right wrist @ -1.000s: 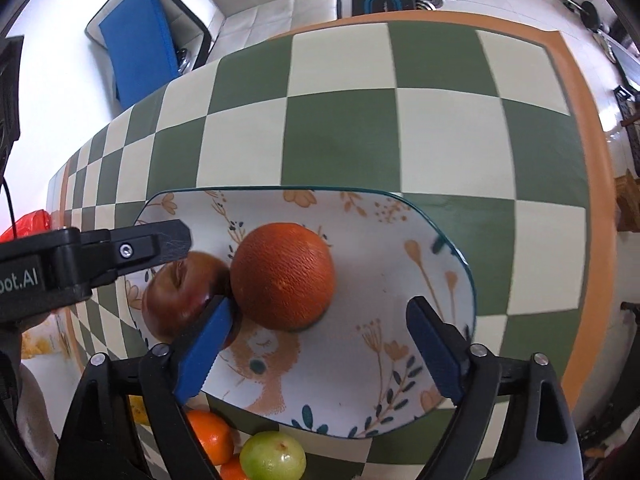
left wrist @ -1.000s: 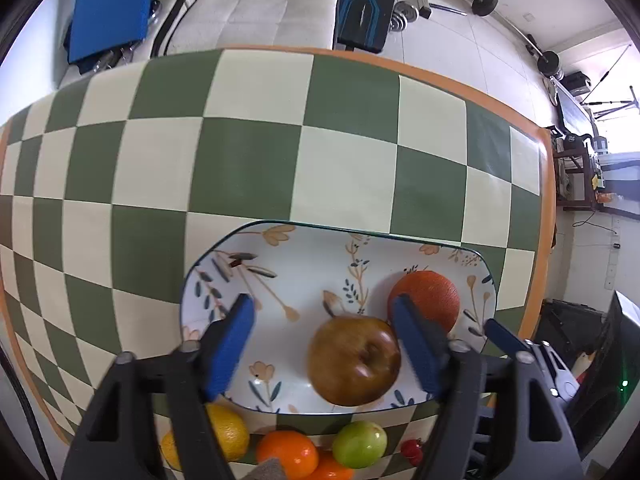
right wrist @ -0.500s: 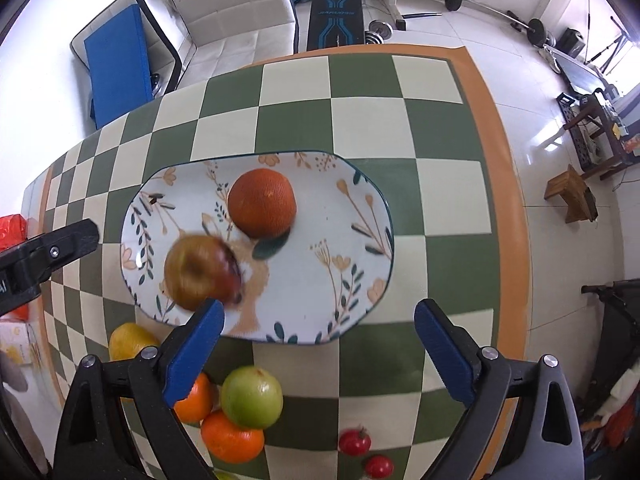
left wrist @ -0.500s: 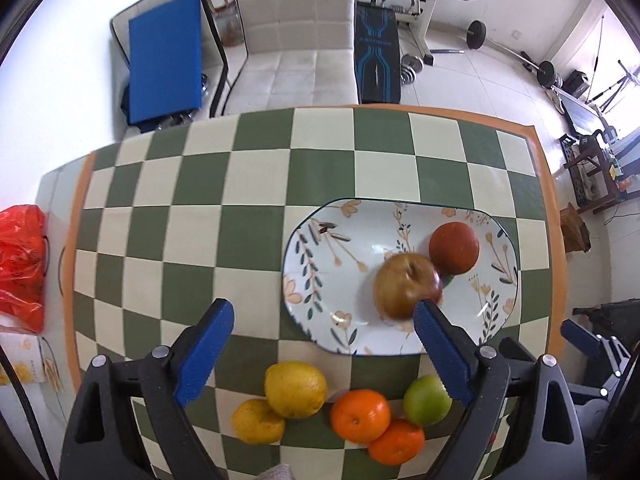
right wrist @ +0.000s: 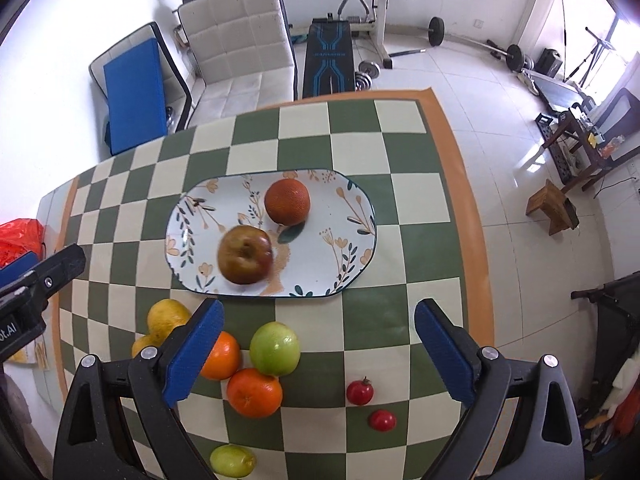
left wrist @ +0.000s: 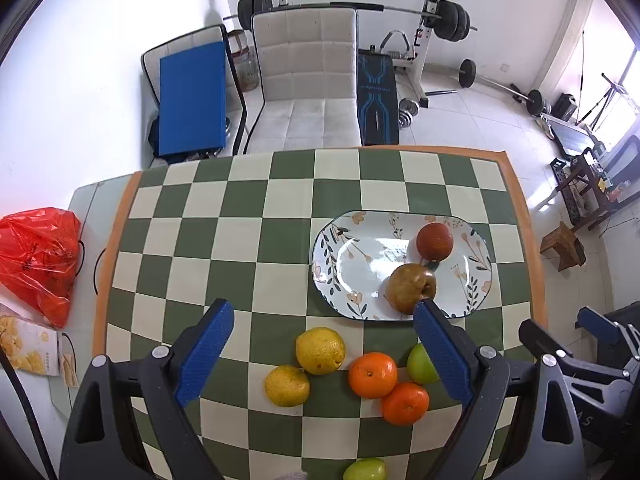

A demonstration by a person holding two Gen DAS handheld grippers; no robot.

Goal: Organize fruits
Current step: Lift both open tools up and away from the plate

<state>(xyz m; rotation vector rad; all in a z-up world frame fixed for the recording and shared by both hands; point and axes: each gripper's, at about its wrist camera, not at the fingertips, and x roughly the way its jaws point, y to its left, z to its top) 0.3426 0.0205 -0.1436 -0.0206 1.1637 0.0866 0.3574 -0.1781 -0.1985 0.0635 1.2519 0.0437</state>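
A floral plate point(left wrist: 360, 256) point(right wrist: 352, 240) on the checkered table holds a brown apple point(left wrist: 410, 287) point(right wrist: 246, 255) and a dark red orange point(left wrist: 435, 241) point(right wrist: 287, 201). In front of the plate lie two yellow citrus point(left wrist: 320, 350) point(left wrist: 287, 385), two oranges point(left wrist: 373, 375) point(right wrist: 254, 392), a green apple point(right wrist: 275, 348), a small green fruit point(right wrist: 233, 460) and two small red fruits point(right wrist: 360, 392) point(right wrist: 383, 420). My left gripper point(left wrist: 324, 356) is open and empty above the loose fruit. My right gripper point(right wrist: 320, 352) is open and empty, also high above them.
The table's orange border point(right wrist: 460, 208) runs along the right edge. A red plastic bag point(left wrist: 38, 256) and a snack packet point(left wrist: 28, 350) lie off the table's left end. A white chair point(left wrist: 308, 80) and gym gear stand behind.
Both grippers have risen and pulled back from the plate. The apple and the dark orange stay on the plate. The apple looks blurred in the right wrist view, maybe still rolling.
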